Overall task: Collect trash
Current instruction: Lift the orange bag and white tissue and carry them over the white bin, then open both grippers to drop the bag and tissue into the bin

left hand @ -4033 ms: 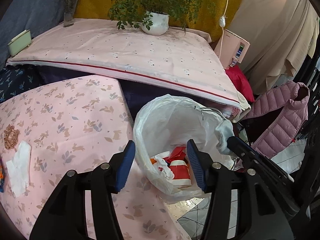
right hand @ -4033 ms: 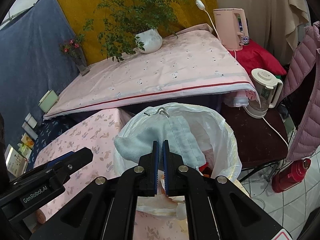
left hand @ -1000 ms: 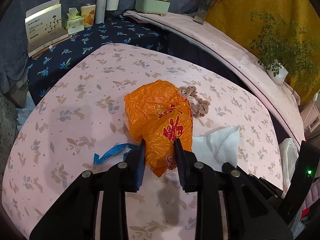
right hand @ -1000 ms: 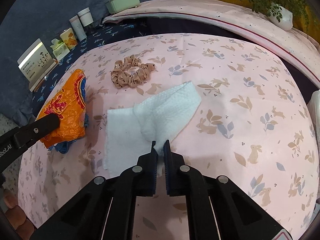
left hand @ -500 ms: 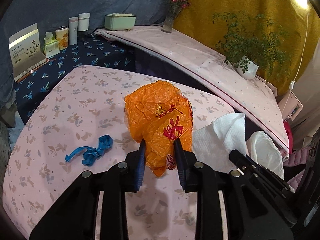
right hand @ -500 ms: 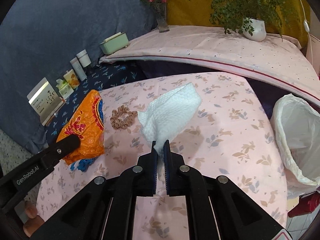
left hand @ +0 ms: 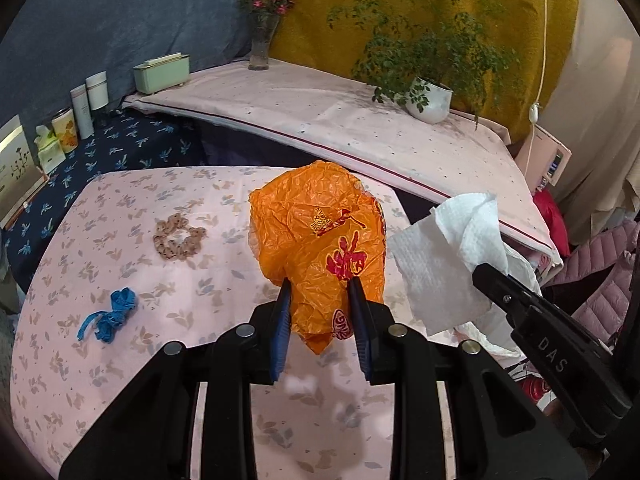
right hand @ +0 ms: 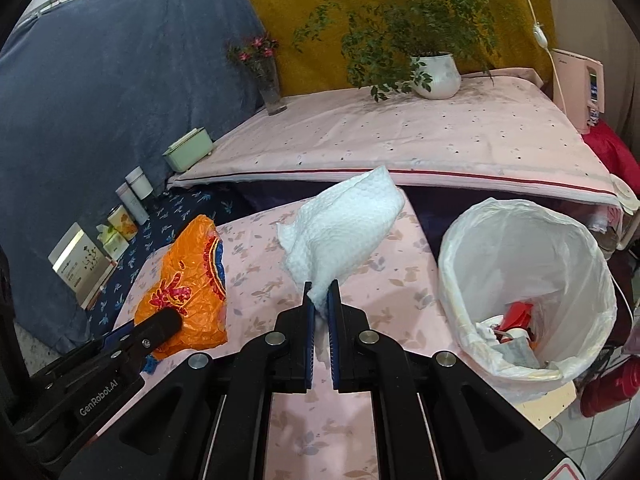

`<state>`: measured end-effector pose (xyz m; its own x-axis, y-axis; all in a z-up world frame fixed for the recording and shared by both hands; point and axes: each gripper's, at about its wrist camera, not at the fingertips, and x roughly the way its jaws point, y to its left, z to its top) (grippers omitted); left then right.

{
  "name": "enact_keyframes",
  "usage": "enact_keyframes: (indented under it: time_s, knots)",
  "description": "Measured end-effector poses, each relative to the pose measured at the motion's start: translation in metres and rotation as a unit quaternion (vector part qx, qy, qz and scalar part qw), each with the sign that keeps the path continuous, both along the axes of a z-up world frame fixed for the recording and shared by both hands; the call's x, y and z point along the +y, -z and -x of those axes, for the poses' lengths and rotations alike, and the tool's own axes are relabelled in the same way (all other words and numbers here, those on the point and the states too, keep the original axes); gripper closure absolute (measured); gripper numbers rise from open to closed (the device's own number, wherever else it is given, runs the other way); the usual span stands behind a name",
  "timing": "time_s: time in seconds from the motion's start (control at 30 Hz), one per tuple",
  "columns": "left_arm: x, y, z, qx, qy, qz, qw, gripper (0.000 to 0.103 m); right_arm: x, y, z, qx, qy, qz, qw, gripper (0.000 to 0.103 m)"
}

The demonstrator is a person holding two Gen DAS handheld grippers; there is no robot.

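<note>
Your left hand-held gripper [left hand: 320,300] is clamped on the crumpled orange plastic bag with red print [left hand: 320,248], held up at the centre of the left wrist frame above the pink leaf-patterned tabletop [left hand: 120,360]. Your right hand-held gripper [right hand: 321,300] pinches the white embossed paper towel [right hand: 340,224] between nearly closed jaws. The white-lined trash bin [right hand: 528,280] stands at lower right of that frame. A beige scrunchie [left hand: 178,238] and blue string scrap [left hand: 108,314] lie at left.

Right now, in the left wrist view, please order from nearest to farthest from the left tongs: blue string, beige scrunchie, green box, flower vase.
1. Crumpled blue string, front left on the table.
2. Beige fabric scrunchie, mid-left.
3. Pale green box, on the back shelf.
4. Glass flower vase, farthest, at the back corner.
</note>
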<state>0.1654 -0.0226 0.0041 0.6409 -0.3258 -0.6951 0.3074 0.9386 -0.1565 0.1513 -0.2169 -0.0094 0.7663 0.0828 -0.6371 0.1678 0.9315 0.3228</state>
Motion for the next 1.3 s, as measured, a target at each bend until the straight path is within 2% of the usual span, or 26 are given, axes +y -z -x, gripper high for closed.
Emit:
enact_keyframes:
  time_s: [0.23, 0.5, 0.97, 1.13, 1.2, 1.3]
  knots:
    - [-0.059, 0.002, 0.011, -0.005, 0.048, -0.025, 0.9985, 0.077, -0.051, 0.003, 0.015, -0.002, 0.041, -0.011, 0.999, 0.097]
    - [-0.124, 0.012, 0.023, -0.005, 0.109, -0.049, 0.9928, 0.076, -0.105, 0.013, 0.034, 0.004, 0.087, -0.015, 0.996, 0.097]
    - [-0.201, 0.027, 0.027, -0.002, 0.174, -0.077, 0.9817, 0.075, -0.158, 0.031, 0.051, 0.019, 0.132, -0.024, 0.991, 0.097]
    - [-0.213, 0.035, 0.021, 0.013, 0.178, -0.070, 0.9815, 0.067, -0.170, 0.037, 0.050, 0.026, 0.139, -0.024, 0.990, 0.097]
    - [-0.213, 0.038, 0.018, 0.025, 0.178, -0.060, 0.9819, 0.067, -0.173, 0.040, 0.050, 0.028, 0.140, -0.024, 0.989, 0.097]
    - [-0.211, 0.039, 0.016, 0.027, 0.169, -0.056, 0.9837, 0.057, -0.176, 0.042, 0.048, 0.031, 0.142, -0.021, 0.989, 0.097]
